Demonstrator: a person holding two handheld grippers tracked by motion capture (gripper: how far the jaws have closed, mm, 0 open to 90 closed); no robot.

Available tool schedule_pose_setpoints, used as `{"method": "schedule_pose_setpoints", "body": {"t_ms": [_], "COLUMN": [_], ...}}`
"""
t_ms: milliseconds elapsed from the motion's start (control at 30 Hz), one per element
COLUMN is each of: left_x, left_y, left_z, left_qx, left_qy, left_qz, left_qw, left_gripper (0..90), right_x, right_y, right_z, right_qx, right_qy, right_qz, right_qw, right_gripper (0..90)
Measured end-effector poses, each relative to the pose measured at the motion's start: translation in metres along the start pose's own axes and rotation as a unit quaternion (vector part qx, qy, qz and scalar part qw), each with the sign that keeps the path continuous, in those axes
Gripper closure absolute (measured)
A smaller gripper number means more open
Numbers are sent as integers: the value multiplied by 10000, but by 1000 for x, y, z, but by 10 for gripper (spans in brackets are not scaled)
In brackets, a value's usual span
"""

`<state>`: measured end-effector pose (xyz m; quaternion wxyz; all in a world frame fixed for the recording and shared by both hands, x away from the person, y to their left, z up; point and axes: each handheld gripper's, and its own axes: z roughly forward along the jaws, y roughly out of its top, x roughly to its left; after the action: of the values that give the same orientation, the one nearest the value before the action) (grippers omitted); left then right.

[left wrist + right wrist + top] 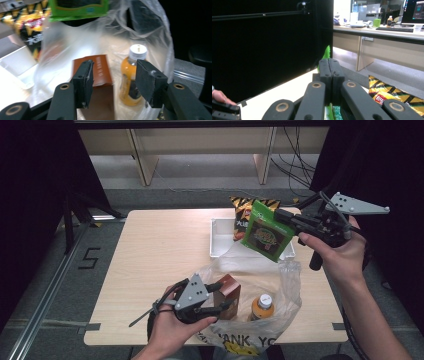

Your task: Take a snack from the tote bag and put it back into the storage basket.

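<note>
My right gripper (286,218) is shut on the top edge of a green snack packet (266,234), which hangs in the air over the white tray (220,240). In the right gripper view the jaws (331,62) are pressed together with the packet's green edge (327,53) sticking out past them. My left gripper (223,296) is open at the mouth of a clear plastic bag (287,282). Its jaws (113,68) stand wide with nothing gripped. Inside the bag stand a brown box (101,68) and an orange drink bottle (131,77) with a white cap.
A yellow-and-black chips bag (241,211) lies in the tray at the table's back. The table (160,255) is bare wood on its left half. Dark curtains close off both sides, and desk legs and cables stand beyond the far edge.
</note>
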<state>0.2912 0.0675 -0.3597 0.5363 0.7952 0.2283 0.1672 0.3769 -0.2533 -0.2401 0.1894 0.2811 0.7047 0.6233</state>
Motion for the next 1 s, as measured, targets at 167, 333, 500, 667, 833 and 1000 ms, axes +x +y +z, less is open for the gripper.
{"method": "schedule_pose_setpoints", "body": {"t_ms": [167, 333, 500, 667, 833, 1000], "left_x": [11, 20, 28, 36, 42, 47], "left_y": [-6, -13, -20, -27, -36, -44], "left_z": [-10, -18, -25, -30, -32, -34], "left_qx": [-144, -208, -257, -237, -212, -185], "left_qy": [185, 363, 509, 655, 736, 844], "left_qz": [-159, -317, -437, -525, -629, -697], "left_qw": [9996, 9986, 9974, 9962, 9951, 9938], "left_gripper": [477, 475, 474, 473, 472, 470], "right_x": [0, -1, -7, -9, -14, -17], "right_y": [3, 7, 12, 14, 16, 18], "right_z": [0, -3, -5, -5, -5, -2], "right_qx": [-77, -175, -278, -228, -199, -220], "right_qy": [-21, -64, -169, -193, -268, -275], "right_qz": [-96, -120, -284, -82, -51, -56], "right_qw": [9999, 9998, 9991, 9995, 9994, 9994], "right_gripper": [900, 900, 900, 900, 900, 900]}}
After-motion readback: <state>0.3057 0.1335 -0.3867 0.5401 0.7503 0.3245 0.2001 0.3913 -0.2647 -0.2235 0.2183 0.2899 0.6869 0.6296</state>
